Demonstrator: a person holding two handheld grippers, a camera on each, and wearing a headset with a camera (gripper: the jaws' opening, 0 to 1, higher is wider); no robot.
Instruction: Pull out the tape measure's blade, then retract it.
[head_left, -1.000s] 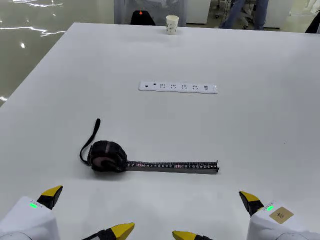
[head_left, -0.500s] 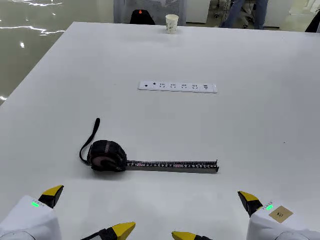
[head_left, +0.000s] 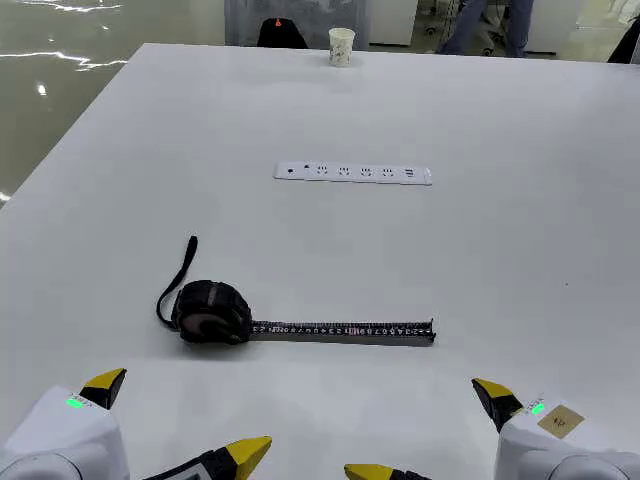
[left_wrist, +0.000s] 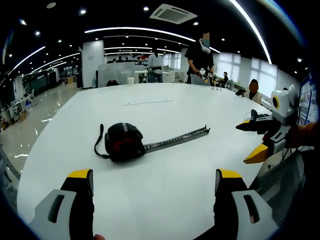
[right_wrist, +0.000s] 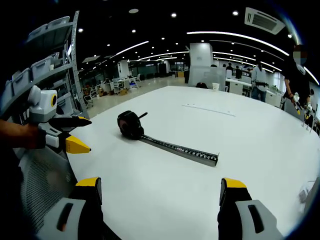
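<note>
The white table (head_left: 500, 250) takes up nearly all of the head view, running from the bottom edge to the top of the frame. At the lower left of that view the left gripper (head_left: 175, 420) hangs over the near edge, its yellow-tipped fingers (left_wrist: 80, 185) spread wide with nothing between them. At the lower right the right gripper (head_left: 425, 430) sits the same way, its fingers (right_wrist: 232, 192) also wide apart and empty. Neither gripper touches anything on the table. The tape measure (head_left: 212, 312) lies on the table at lower left of centre in the head view, a dark round case lying on its side, well apart from both grippers. Its blade (head_left: 345, 331) is drawn out flat along the table toward the right, ending in a small hook near the middle of the frame. A white power strip (head_left: 353, 173) lies across the upper middle, farther up the table. A black wrist strap (head_left: 178, 275) curls up and left from the case. A paper cup (head_left: 341, 46) stands at the far edge, top centre.
</note>
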